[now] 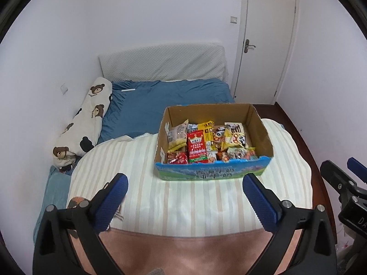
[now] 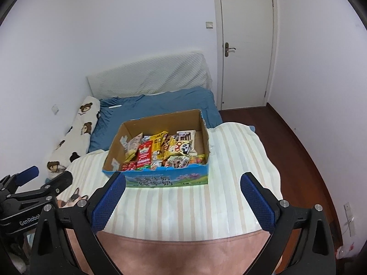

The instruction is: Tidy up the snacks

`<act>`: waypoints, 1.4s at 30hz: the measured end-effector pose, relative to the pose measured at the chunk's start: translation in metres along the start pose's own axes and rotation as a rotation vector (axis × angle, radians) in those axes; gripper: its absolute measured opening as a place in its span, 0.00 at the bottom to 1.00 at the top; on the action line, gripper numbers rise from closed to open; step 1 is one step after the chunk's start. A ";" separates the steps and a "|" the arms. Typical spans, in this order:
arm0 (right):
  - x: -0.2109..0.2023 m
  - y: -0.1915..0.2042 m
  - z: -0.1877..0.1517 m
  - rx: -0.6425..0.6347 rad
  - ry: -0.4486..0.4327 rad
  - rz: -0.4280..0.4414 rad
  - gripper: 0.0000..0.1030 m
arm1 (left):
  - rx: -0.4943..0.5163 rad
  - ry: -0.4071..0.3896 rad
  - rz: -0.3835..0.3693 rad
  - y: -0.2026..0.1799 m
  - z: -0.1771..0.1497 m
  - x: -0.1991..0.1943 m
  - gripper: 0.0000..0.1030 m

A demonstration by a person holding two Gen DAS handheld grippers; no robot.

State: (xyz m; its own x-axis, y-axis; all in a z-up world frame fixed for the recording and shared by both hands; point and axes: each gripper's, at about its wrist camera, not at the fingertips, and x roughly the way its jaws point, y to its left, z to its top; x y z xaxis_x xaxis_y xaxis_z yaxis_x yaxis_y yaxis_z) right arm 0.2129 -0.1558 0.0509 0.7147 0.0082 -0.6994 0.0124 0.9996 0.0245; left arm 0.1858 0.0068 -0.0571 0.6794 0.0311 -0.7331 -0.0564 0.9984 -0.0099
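One cardboard box (image 1: 261, 126) sits on the striped cream blanket (image 1: 183, 201) on the bed, and the snacks (image 1: 196, 147) are packed inside it, so tightly overlapped that their number cannot be counted; most labels are too small to read. The red packet (image 1: 196, 147) and the yellow packets stand out, but the lower layers are hidden by the box's printed blue front wall. The right part of the box floor shows bare cardboard.

Two grippers are in view. The left gripper (image 1: 185, 183) hangs over the blanket with its jaws spread wide and nothing between them; the right gripper (image 2: 183, 183) stands the same way, wide and empty, with the box just beyond its blue pads (image 2: 107, 201). Each camera catches only the edge of the other gripper, cut off by the frame.

One long bear-print pillow (image 1: 84, 123) lies along the wall, its near end partly tucked behind the blanket. One white door (image 2: 245, 43) is closed, and a pink cover (image 1: 183, 252) at the bottom edge is largely blocked by the gripper frames.
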 end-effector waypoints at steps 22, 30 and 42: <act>0.113 -0.010 0.015 0.028 0.090 -0.086 0.99 | 0.012 0.094 0.044 -0.009 0.021 0.091 0.99; 0.122 -0.006 0.021 0.015 0.081 -0.094 0.99 | 0.008 0.082 0.050 -0.010 0.028 0.096 0.99; 0.121 0.000 0.025 0.004 0.074 -0.097 0.99 | 0.010 0.072 0.049 -0.011 0.032 0.095 0.99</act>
State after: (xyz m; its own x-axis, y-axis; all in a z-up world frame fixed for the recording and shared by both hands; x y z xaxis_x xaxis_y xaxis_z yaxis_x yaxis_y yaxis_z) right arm 0.3165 -0.1553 -0.0156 0.6565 -0.0865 -0.7494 0.0819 0.9957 -0.0432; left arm 0.2748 0.0001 -0.1049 0.6218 0.0768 -0.7794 -0.0804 0.9962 0.0340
